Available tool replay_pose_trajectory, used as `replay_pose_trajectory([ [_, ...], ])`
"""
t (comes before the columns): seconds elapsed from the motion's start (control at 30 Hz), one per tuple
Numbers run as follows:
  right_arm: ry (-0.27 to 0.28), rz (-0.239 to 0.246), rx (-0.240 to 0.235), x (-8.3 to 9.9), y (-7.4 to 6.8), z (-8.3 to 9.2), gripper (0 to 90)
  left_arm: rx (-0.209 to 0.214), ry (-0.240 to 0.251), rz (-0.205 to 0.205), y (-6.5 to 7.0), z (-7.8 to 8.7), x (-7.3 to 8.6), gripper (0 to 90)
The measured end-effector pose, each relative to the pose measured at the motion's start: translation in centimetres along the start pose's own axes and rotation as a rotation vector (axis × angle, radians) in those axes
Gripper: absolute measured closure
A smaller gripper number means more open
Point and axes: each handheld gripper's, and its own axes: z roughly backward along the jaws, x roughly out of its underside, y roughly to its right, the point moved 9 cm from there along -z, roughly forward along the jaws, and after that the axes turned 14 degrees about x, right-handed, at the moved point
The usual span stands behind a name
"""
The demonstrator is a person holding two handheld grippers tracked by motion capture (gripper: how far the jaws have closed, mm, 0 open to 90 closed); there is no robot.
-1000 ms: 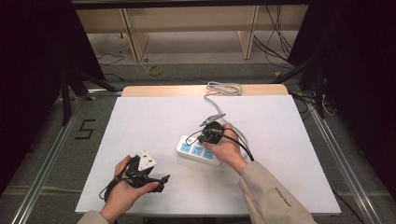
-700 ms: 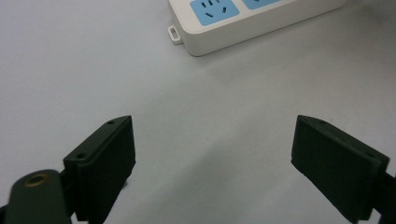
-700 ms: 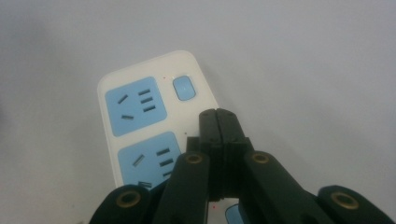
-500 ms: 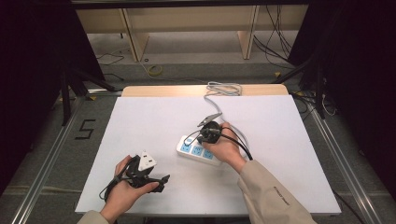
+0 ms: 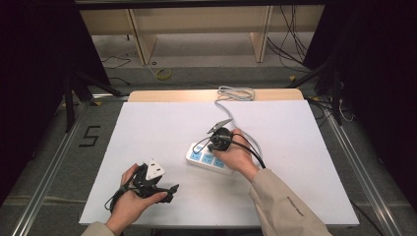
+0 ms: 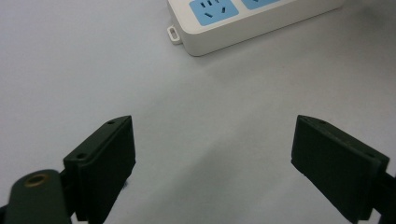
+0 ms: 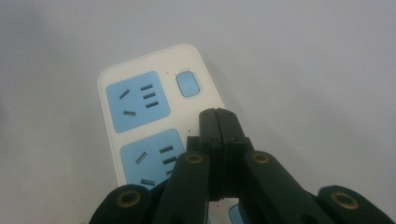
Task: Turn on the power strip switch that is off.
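in the lower left of the high view, the left gripper (image 5: 169,189) rested in the person's left hand (image 5: 133,201) on the white counter (image 5: 162,123), with a grey three-cornered plate (image 5: 154,170) on top of it and a dark cable looping off beside the wrist. in the left gripper view its two black jaws stood wide apart near the bottom corners of the frame, nothing between them, and the end of the power strip (image 6: 252,18) lay across the top edge, one blue socket and a small hanging tab showing. moving right in the high view, the white power strip (image 5: 201,157) sat just left of the middle of the frame, its blue sockets facing up, and its grey cord (image 5: 235,93) ran up the picture to a loose coil at the far edge of the counter. the right gripper (image 5: 212,142) was held over the strip in the person's right hand (image 5: 236,156), the beige sleeve (image 5: 285,206) coming in from the lower right. in the right gripper view the jaws were pressed flat together with nothing held, their tips over the power strip (image 7: 140,116), just below its blue switch (image 7: 187,83); whether the tips touched the strip could not be told.
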Motion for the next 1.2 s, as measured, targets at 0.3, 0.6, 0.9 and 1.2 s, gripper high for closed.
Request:
replay_pose_trajectory([
  [0.3, -0.012, -0.007, 0.008, 0.03, -0.07, -0.05, 90.0, 0.000, 0.001, 0.000, 0.02, -0.01, -0.02, 13.2],
  [0.6, -0.028, 0.006, 0.020, -0.05, -0.11, -0.07, 90.0, 0.001, 0.003, 0.003, 0.06, -0.06, -0.04, 13.2],
  [0.9, -0.035, 0.005, 0.020, -0.04, -0.14, -0.09, 90.0, 0.000, 0.004, 0.005, 0.08, -0.07, -0.06, 13.2],
  [1.2, -0.039, 0.015, 0.028, -0.11, -0.20, -0.12, 90.0, -0.001, 0.004, 0.004, 0.10, -0.06, -0.08, 13.2],
])
